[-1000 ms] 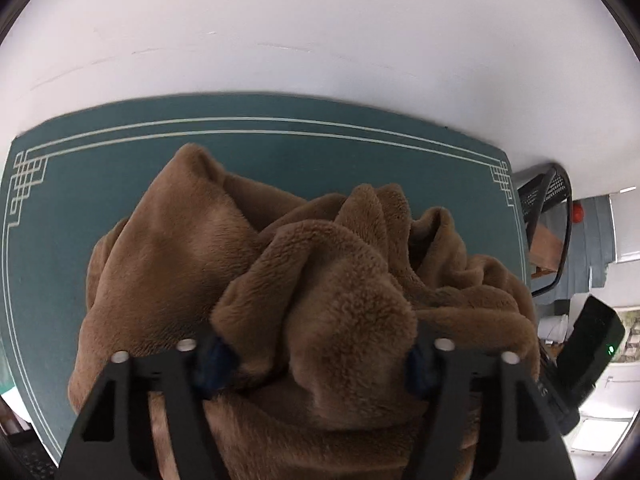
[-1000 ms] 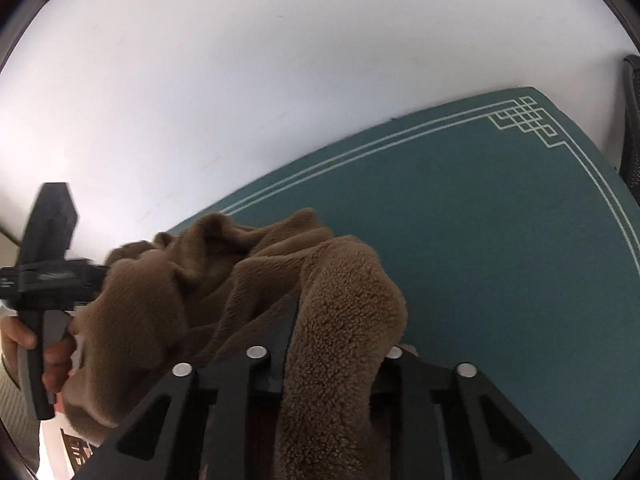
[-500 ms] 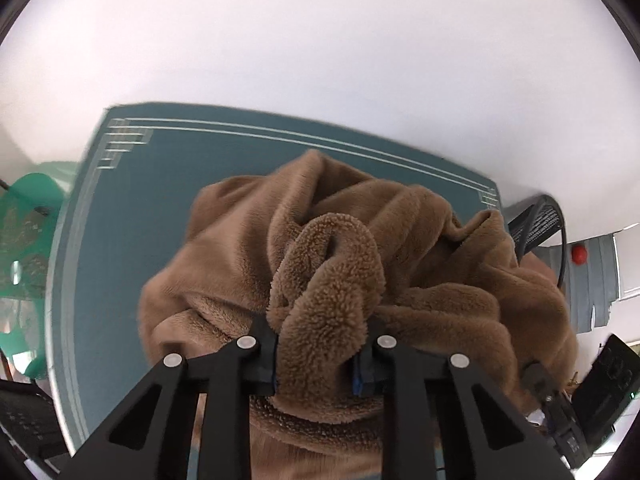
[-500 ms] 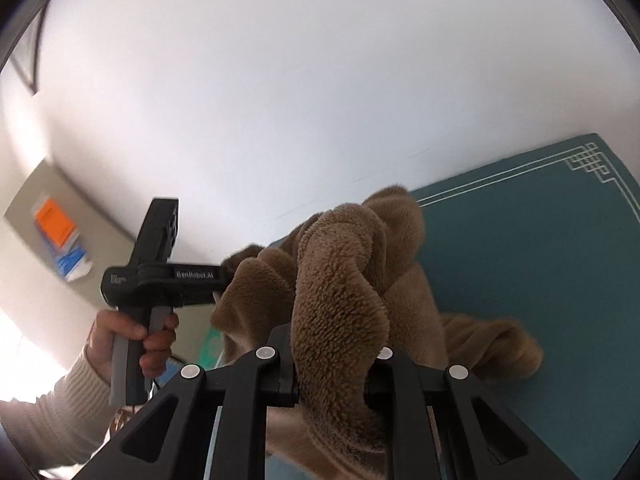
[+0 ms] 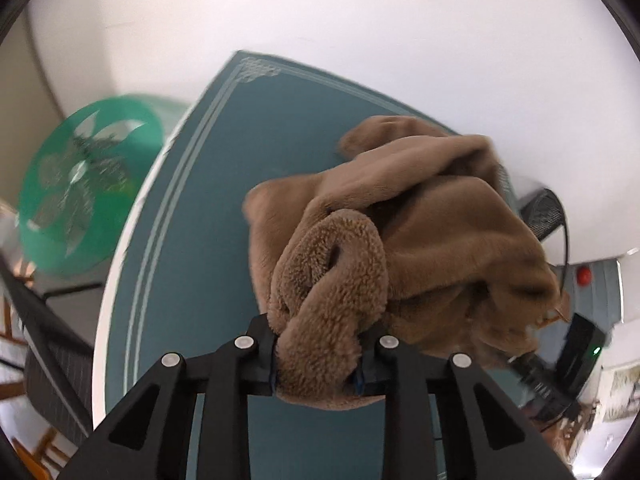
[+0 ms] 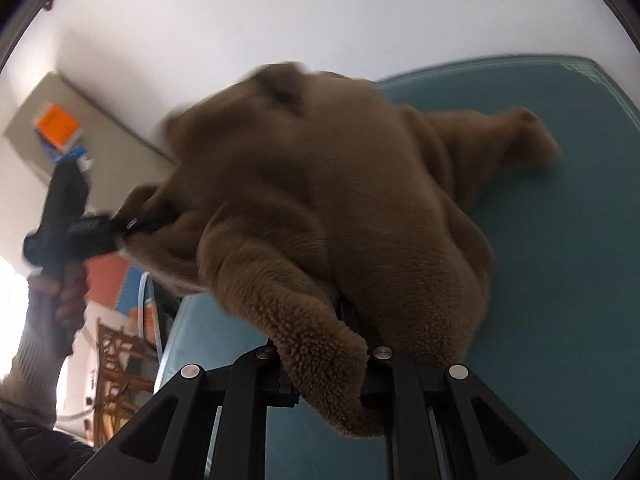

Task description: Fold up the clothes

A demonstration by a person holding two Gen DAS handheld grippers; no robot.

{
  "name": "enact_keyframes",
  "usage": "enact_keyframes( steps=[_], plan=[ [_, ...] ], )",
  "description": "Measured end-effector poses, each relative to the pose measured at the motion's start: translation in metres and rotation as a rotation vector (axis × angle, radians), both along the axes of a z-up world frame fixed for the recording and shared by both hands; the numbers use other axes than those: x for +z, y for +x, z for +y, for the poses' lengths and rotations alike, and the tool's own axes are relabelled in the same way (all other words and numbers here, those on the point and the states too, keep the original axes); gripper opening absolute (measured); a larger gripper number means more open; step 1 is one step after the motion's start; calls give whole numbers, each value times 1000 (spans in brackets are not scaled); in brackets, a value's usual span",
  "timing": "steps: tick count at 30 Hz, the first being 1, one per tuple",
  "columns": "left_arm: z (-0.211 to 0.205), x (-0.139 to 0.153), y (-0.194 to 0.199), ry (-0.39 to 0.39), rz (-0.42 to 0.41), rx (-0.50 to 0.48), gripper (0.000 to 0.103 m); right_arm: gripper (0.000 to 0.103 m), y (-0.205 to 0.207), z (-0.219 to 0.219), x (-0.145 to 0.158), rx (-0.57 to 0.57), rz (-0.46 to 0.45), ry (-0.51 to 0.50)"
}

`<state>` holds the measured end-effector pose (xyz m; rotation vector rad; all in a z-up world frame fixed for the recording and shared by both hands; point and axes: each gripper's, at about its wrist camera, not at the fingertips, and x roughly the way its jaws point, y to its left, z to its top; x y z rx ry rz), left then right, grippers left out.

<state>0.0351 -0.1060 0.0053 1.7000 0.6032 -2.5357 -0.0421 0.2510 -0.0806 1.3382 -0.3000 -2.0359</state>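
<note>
A brown fleece garment [image 5: 420, 240] hangs bunched above the teal table mat [image 5: 192, 240]. My left gripper [image 5: 318, 364] pinches a thick fold of it between its pads, and its jaws are opening slightly around that fold. In the right wrist view the garment [image 6: 320, 180] fills the middle, one end trailing on the mat [image 6: 560, 280]. My right gripper [image 6: 328, 376] is shut on another fold near the bottom. At the left of that view a hand holds the left gripper [image 6: 132, 224], which bites the garment's far end.
A green round plastic object [image 5: 88, 184] stands on the floor past the table's left edge. A black mesh item [image 5: 544, 212] sits beyond the far right corner. A wooden chair [image 6: 116, 360] and a shelf with an orange box [image 6: 56, 124] lie to the left.
The left gripper went from open around the fabric to closed on a fold. Both grippers then swung toward the table's left side and rose, lifting the garment off the mat.
</note>
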Motion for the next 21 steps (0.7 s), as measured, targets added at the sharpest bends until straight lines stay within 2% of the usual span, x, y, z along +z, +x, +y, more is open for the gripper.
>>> enact_keyframes(
  steps=[3,5,7,8,10,11,12,16,21],
  plan=[
    [4,-10,12,-13,5,4,34,17,-4,14,-2,-101,25,73],
    [7,-16,15,-2,10,3,36,19,-5,17,2,-119,33,73],
    [6,-21,17,-6,10,0,37,25,-2,8,10,-98,77,119],
    [7,-23,20,-1,8,1,37,30,-3,1,16,-78,109,162],
    [7,-29,20,18,5,27,38,49,6,-14,25,-21,164,220],
    [6,-32,20,27,3,38,38,64,16,-19,29,12,195,248],
    [5,-33,19,34,1,43,38,73,26,-24,34,46,227,276],
    [-3,-37,19,50,6,66,40,76,55,-13,49,116,321,359],
    [1,-26,28,36,20,58,53,76,74,-18,53,146,421,395]
  ],
)
